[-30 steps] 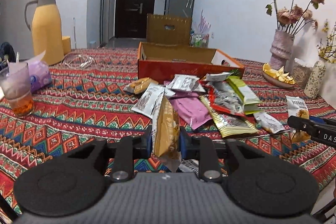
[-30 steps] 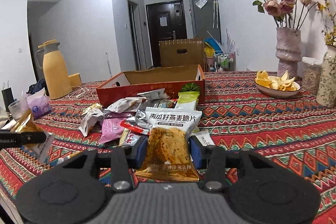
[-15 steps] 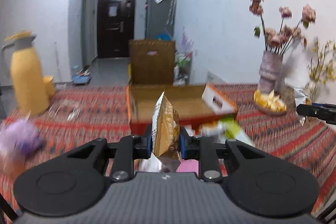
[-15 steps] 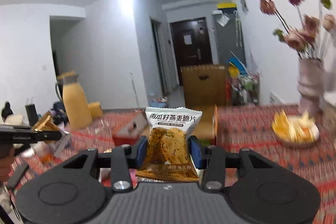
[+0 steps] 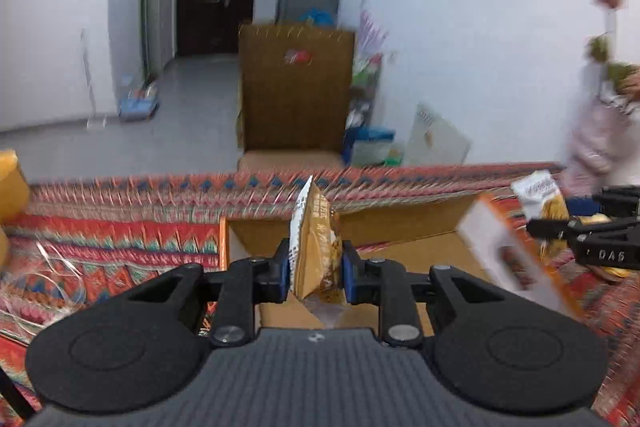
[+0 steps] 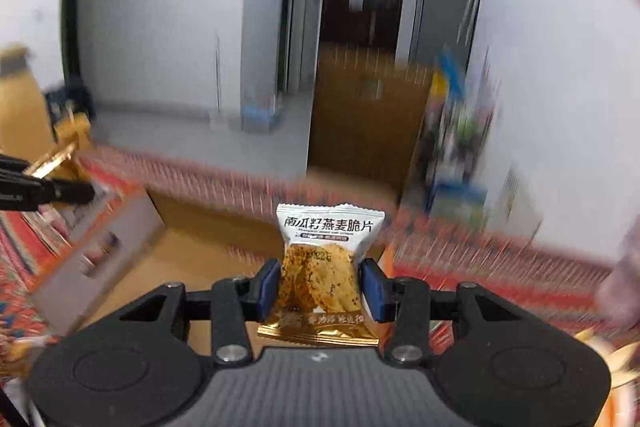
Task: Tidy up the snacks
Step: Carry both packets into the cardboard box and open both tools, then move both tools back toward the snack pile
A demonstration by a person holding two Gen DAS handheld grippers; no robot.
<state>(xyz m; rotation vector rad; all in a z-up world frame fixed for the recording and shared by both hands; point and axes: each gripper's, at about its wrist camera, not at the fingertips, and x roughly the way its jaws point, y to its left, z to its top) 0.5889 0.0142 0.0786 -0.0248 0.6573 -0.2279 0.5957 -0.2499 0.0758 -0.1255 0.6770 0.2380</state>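
The left claw was clamped tight on a gold snack packet, pinched edge-on between the blue pads, its crimped top sticking up past the fingers. The right claw was closed just as firmly on a second packet, a white-topped oat crisp pack held flat-face to the camera, its gold bottom seam hanging below the pads. Neither snack had been let go.

Out beyond the claws lay the target: an open cardboard box with orange sides, sitting on the patterned tablecloth. In the left view the packet hung right over the box's brown floor, and the right claw showed at the far right edge with its own pack poised above the box's raised flap. In the right view the oat crisp pack likewise hovered over the box interior, with the left claw's black tip poking in from the left.

The visible part of the box floor looked bare, so by appearances little had been filed yet. Both views were smeared with blur, and any snacks remaining on the table were out of sight. Judging from this, two packets were at the point of delivery; the release into the box was yet to come, and probably more picking after that.
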